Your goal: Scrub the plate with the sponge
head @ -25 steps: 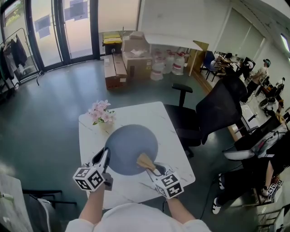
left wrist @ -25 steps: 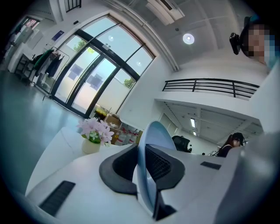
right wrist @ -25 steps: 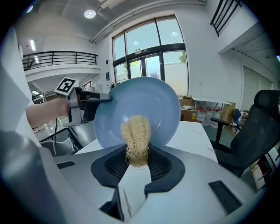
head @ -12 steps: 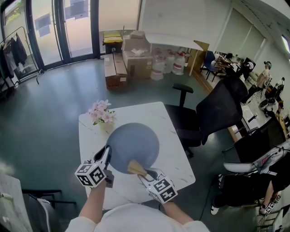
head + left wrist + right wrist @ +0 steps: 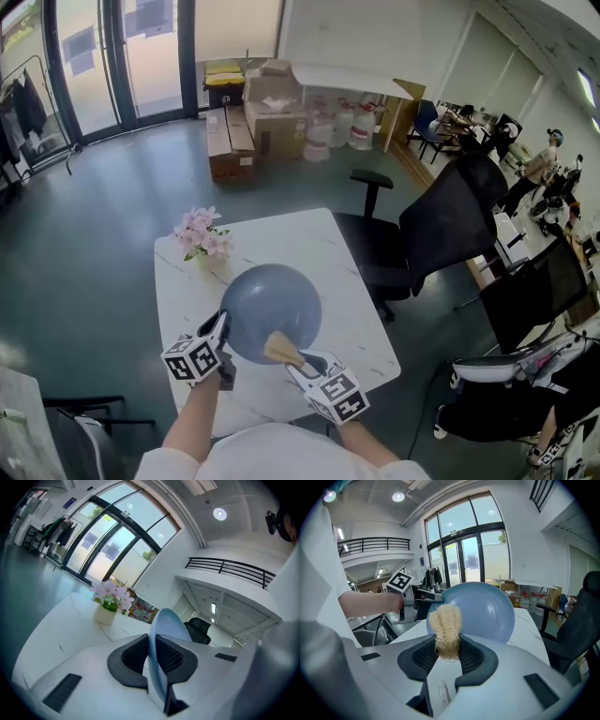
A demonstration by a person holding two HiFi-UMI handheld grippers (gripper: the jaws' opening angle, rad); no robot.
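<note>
Marble tbl [image 5: 183,289], round blue plate [image 5: 272,305], fibrous sponge [image 5: 280,349]

I read plate [image 5: 483,611] as smooth blue-grey, ceramic look, soft sheen. My sponge [image 5: 446,625]: coarse straw-coloured fibre, rough, loofah-like. White bench [image 5: 309,239]: marble look, faint grey veins, smooth. Shells of right gripper [image 5: 449,654] and left gripper [image 5: 154,656]: matt white plastic; jaws lined with dark ribbed pads, rubbery. At frame left, floor [image 5: 94,234]: dark, polished, reflective. Top centre, boxes [image 5: 272,112]: plain brown cardboard. At right, chair [image 5: 441,225]: black, matt.
</note>
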